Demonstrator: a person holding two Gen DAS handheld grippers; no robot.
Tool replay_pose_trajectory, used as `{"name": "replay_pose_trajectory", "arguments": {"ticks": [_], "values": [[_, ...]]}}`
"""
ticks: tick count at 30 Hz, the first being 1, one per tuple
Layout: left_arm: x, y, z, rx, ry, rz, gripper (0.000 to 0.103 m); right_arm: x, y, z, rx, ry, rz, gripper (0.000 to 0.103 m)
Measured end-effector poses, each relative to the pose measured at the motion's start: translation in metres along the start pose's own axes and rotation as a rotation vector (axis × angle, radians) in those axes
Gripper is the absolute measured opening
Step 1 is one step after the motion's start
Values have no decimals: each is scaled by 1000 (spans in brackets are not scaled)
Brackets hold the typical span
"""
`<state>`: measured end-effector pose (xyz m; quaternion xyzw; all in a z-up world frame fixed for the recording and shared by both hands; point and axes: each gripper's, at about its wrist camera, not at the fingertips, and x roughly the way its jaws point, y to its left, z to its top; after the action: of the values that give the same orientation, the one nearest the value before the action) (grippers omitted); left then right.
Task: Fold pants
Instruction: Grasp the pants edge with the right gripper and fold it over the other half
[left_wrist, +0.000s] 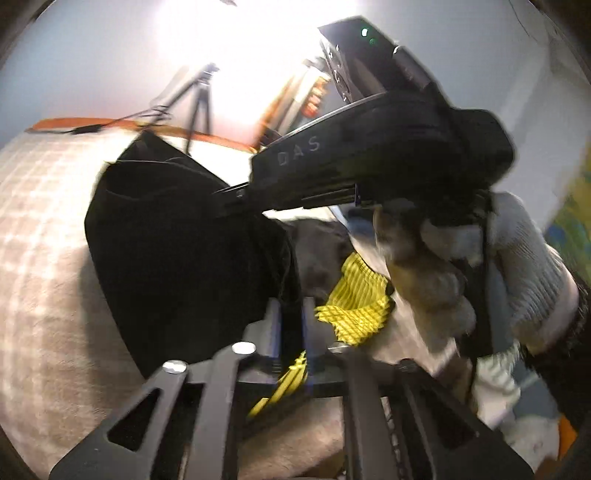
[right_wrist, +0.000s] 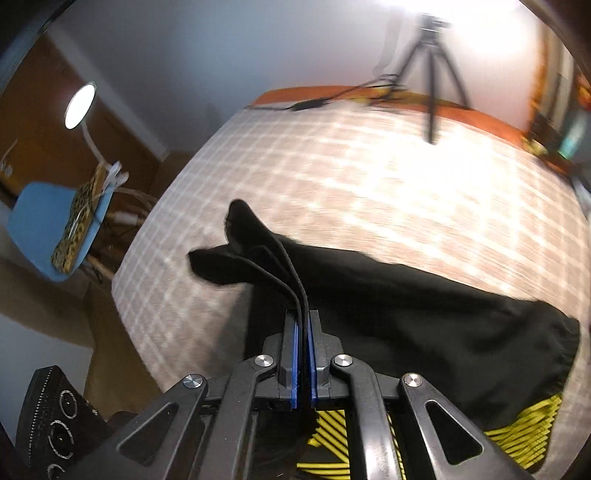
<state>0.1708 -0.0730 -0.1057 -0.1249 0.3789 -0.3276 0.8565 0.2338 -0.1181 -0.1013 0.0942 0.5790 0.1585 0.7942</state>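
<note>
While both views are smeared by motion blur, the black pants read clearly as a soft, matte fabric, bunched and draped over a bed whose cover is a beige-and-white woven check. In the right wrist view the right tool has its blue-padded fingers pressed nearly together on stacked edges of the pants, several thin layers of cloth rising out of the narrow gap. From there the garment spreads right and far into a broad dark sheet, with a gathered edge at the far right and a folded tip pointing to the left.

In the left wrist view the left tool likewise pinches a hanging fold of the pants between its close-set fingers, the cloth falling in a heavy, rounded mass to the left. Just right of it lies a yellow cloth with thin dark stripes, crumpled. The right tool's glossy black housing, angular and marked with pale letters, fills the upper right, held by a hand in a white knit glove.

At the far edge of the bed stands a black tripod beside an orange strip. To the left, a blue chair carries a leopard-print item, under a round white lamp.
</note>
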Motion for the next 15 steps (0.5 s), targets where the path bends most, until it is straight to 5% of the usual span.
{"name": "replay_pose_trajectory", "arguments": {"ticks": [5,10,15], "values": [[-9,6,8,-10,37,-90,33,-26,-72,-22,120,-39,-10,1],[6,23,17,32,20,53,38,-40,-139,-48,251,-60,-18,1],[50,33,28,25,82,93,38,-51,-182,-70,332,-58,-34,1]]}}
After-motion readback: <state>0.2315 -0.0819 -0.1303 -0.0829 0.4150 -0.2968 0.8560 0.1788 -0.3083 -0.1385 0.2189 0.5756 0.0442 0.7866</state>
